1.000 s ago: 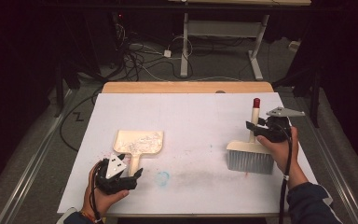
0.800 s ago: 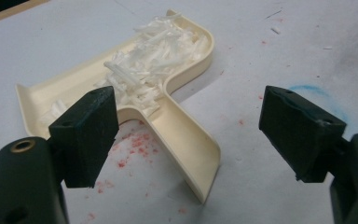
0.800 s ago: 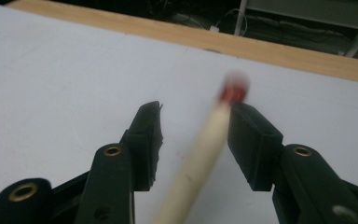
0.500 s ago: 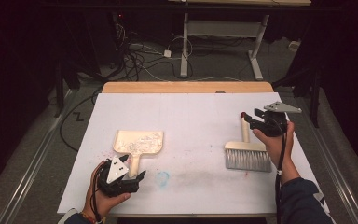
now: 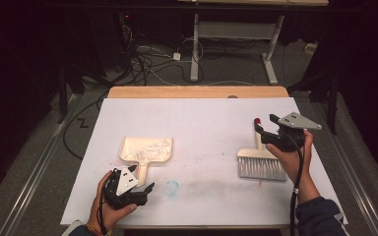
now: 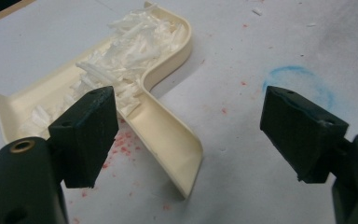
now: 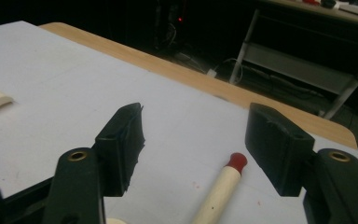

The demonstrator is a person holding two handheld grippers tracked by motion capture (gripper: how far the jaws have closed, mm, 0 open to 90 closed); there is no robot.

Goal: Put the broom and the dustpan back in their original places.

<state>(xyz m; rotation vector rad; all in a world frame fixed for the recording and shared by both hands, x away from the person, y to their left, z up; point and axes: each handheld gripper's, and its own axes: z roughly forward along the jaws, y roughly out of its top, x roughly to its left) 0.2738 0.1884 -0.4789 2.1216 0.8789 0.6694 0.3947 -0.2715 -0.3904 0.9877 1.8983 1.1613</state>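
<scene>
A cream dustpan (image 5: 146, 150) (image 6: 121, 70) full of white shreds lies on the white sheet, its handle (image 6: 168, 140) pointing at my left gripper (image 5: 135, 184) (image 6: 191, 121). That gripper is open, the handle's end lying between its jaws untouched. A brush (image 5: 261, 164) with grey bristles lies flat at the right, with a cream handle (image 7: 219, 191) and a red tip (image 7: 237, 161). My right gripper (image 5: 266, 125) (image 7: 196, 140) hovers over the handle. Its jaws have just been opening and stand apart, with the handle below them untouched.
The white sheet (image 5: 202, 123) covers a wooden table whose far edge (image 5: 197, 92) shows. A blue chalk ring (image 5: 171, 187) (image 6: 298, 79), a grey smear and red specks mark the sheet near the front. Cables and a desk frame (image 5: 236, 29) lie beyond on the floor.
The right gripper let go of the brush handle, opened and lifted a little. The handle dropped from tilted to flat on the sheet. The left gripper and dustpan stayed still.
</scene>
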